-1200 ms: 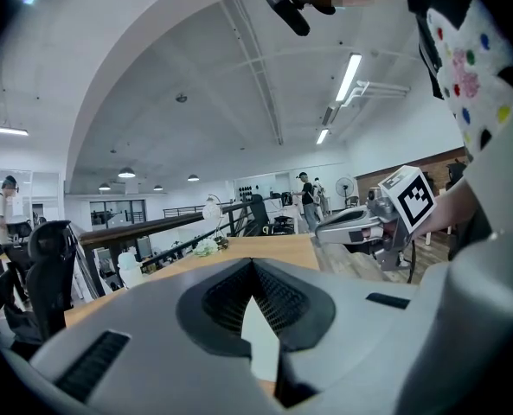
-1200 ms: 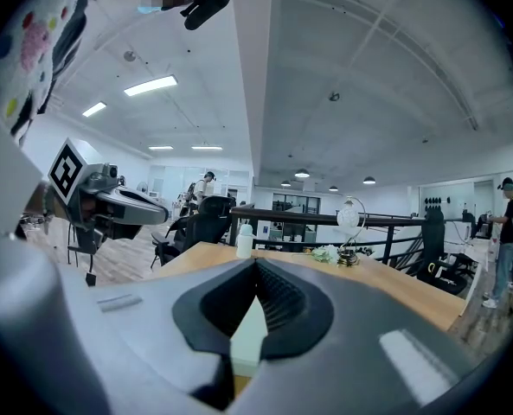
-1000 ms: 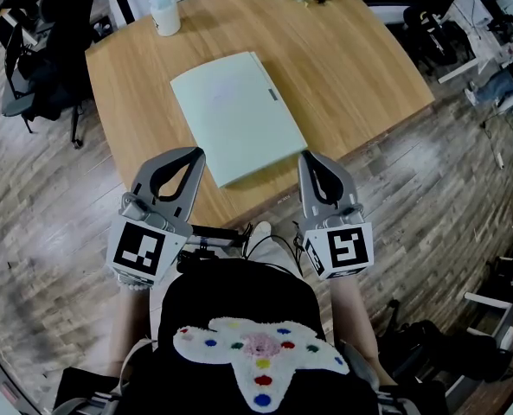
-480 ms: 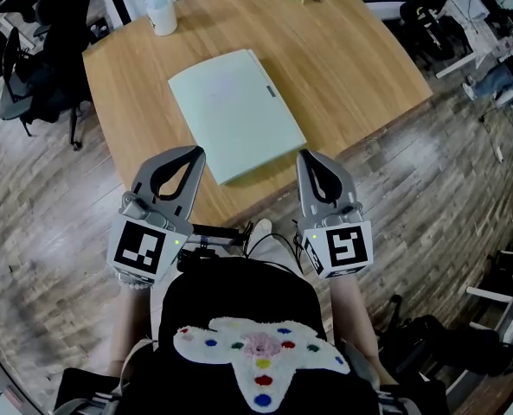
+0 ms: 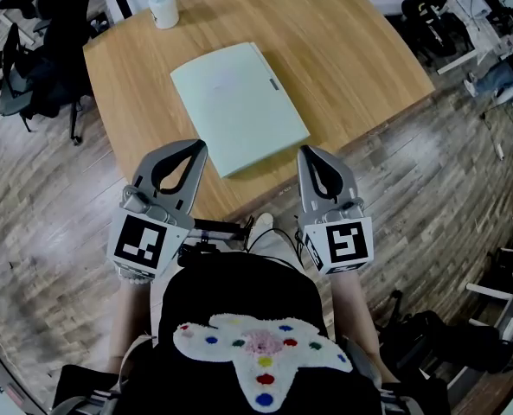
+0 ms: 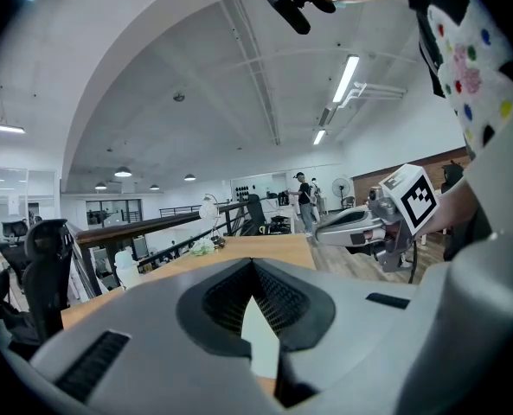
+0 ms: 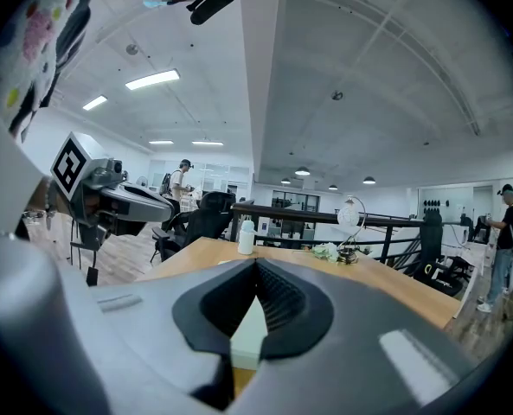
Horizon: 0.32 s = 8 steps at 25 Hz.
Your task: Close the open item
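Waiting at the near edge, nothing gripped
Head view: the left gripper (image 5: 195, 149) and right gripper (image 5: 309, 153) are hovering by the table's (image 5: 360, 67) near edge, with the pale green case (image 5: 239, 106) lying flat just ahead, seemingly shut already. Left gripper view: the 2 jaws are meeting, holding nothing. Right gripper view: likewise pressed together, empty. Risk: pressing with closed tips could be skidding the case across the smooth wood.

1. Left gripper (image 6: 254, 264): jaws together, nothing between.
2. Pale green folder (image 6: 260, 340): sliver visible beyond the jaws, on wooden table (image 6: 265, 247).
3. Right gripper (image 6: 318, 235): at frame right, tip toward the table.
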Tool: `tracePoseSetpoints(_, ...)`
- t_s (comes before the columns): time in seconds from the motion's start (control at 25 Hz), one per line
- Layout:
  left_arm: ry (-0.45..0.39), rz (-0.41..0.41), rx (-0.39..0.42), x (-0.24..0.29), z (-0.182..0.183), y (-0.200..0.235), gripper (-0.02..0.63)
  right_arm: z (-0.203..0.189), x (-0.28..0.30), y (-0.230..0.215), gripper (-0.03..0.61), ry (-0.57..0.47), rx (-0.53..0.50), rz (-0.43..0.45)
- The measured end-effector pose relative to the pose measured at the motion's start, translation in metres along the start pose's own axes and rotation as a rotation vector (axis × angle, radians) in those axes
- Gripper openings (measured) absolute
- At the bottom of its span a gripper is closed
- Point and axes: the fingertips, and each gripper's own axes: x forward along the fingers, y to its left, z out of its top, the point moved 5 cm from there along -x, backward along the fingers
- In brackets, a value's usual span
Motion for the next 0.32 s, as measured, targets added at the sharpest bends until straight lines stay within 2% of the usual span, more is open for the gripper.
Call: tracePoseSetpoints(0.32, -0.002, 0.002, 0.001, -0.0017, -0.0036, 0.0028, 0.005, -0.0031, 0.0026, 0.0057, 0.008, 0.012, -0.015, 0.012)
